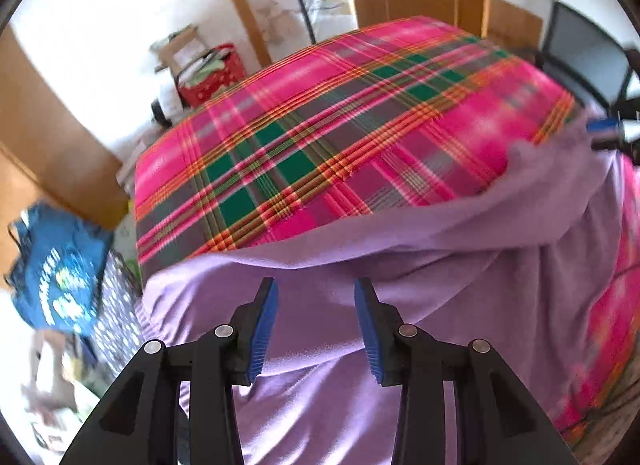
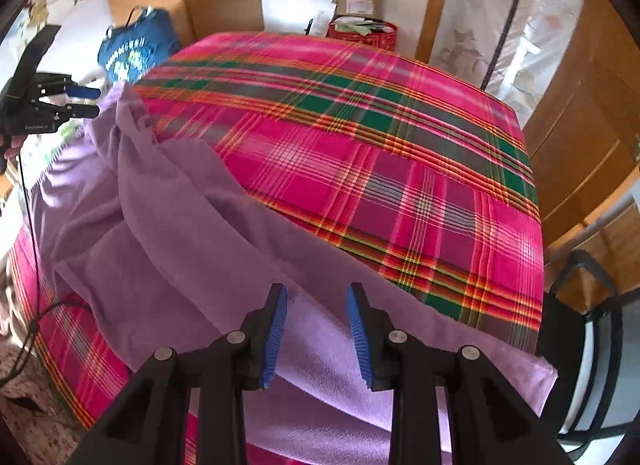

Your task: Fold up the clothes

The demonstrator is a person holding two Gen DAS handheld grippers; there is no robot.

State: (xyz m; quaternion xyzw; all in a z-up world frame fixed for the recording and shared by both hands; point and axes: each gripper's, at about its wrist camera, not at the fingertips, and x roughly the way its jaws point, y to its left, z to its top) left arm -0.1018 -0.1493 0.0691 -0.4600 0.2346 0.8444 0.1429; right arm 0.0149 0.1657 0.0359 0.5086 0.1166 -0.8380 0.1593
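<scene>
A lilac cloth [image 1: 400, 345] lies rumpled over the near part of a surface covered in pink, green and orange plaid [image 1: 320, 137]. My left gripper [image 1: 315, 285] hovers over the cloth with its blue pads apart and nothing pinched between them. In the right wrist view the cloth [image 2: 168, 233] runs in long folds from the near edge up to a bunched corner at the far left. There the left gripper [image 2: 90, 101] sits just beside that corner. My right gripper [image 2: 317, 291] stands open above a folded edge of the cloth. It also shows, blurred, at the cloth's raised end [image 1: 604, 133].
The plaid cover [image 2: 380, 153] stretches away bare behind the cloth. A blue bag [image 2: 136, 53] hangs off the far left corner, with a red box [image 2: 364, 35] of papers behind the far edge. A black chair [image 2: 592, 325] stands at the right; wooden doors ring the room.
</scene>
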